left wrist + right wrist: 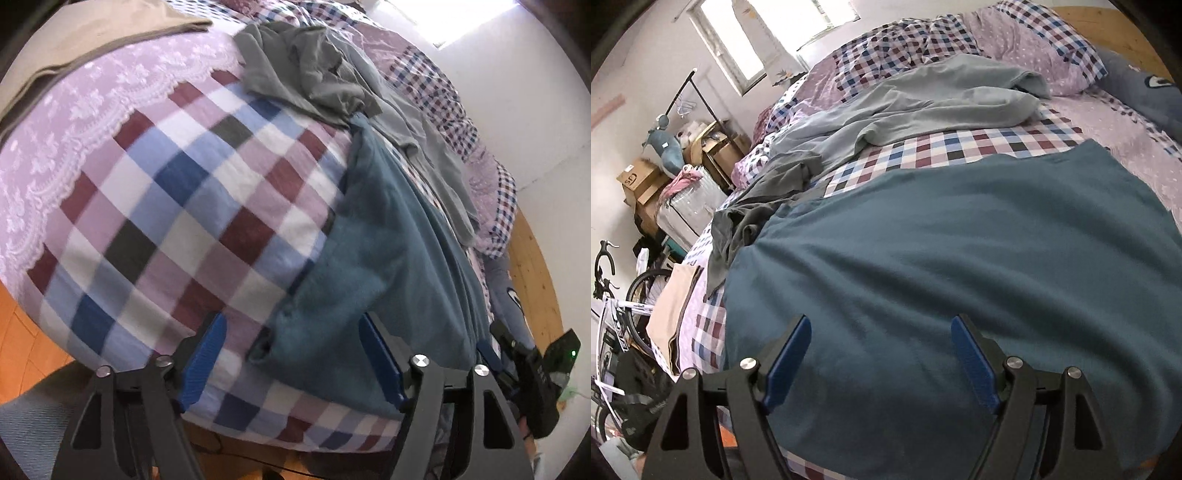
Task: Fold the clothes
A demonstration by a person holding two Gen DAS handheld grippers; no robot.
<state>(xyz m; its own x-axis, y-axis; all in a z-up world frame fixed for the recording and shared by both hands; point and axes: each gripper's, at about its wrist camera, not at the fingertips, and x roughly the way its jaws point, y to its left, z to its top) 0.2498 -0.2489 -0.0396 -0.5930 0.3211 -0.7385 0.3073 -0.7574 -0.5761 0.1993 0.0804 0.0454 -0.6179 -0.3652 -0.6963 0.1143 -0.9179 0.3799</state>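
Observation:
A teal garment (pixel 960 258) lies spread flat on the checked bed cover (pixel 177 206), reaching the bed's near edge. In the left wrist view its left edge and sleeve end (pixel 369 258) lie between my fingers. My left gripper (pixel 291 325) is open, with the sleeve's corner just ahead of it. My right gripper (pixel 881 325) is open too, hovering over the teal cloth near its bottom hem. The right gripper's body (pixel 535 369) shows at the far right of the left wrist view. A dark grey garment (pixel 306 74) and a light grey one (pixel 905 107) lie crumpled farther up the bed.
A folded beige garment (pixel 670 314) rests at the bed's left edge. Beyond it stand a bicycle (pixel 617 306), cardboard boxes (pixel 639 181) and a clothes rack (pixel 690 88). A pillow (pixel 1034 48) and a blue-grey cushion (pixel 1145 88) lie at the head. Wooden floor (pixel 532 273) runs alongside.

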